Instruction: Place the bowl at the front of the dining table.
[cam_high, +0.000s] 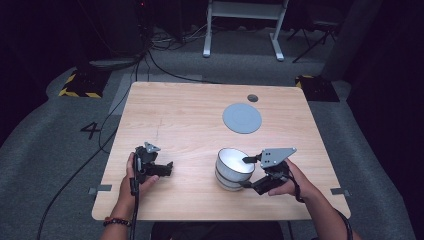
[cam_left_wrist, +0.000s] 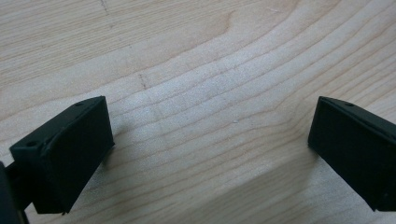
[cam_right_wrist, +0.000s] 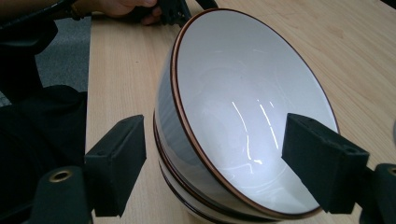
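Lower left: left gripper spread wide over bare table, holding nothing. Lower middle: stacked bowls. Just right: right gripper apart, straddling the top rim, not yet squeezing. Could tip or slip if pinched crooked.

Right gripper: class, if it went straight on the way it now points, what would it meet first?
The right gripper would likely first meet the rim of the white, brown-rimmed ceramic bowl, top of a stack; its open jaws straddle that rim, one inside, one outside.
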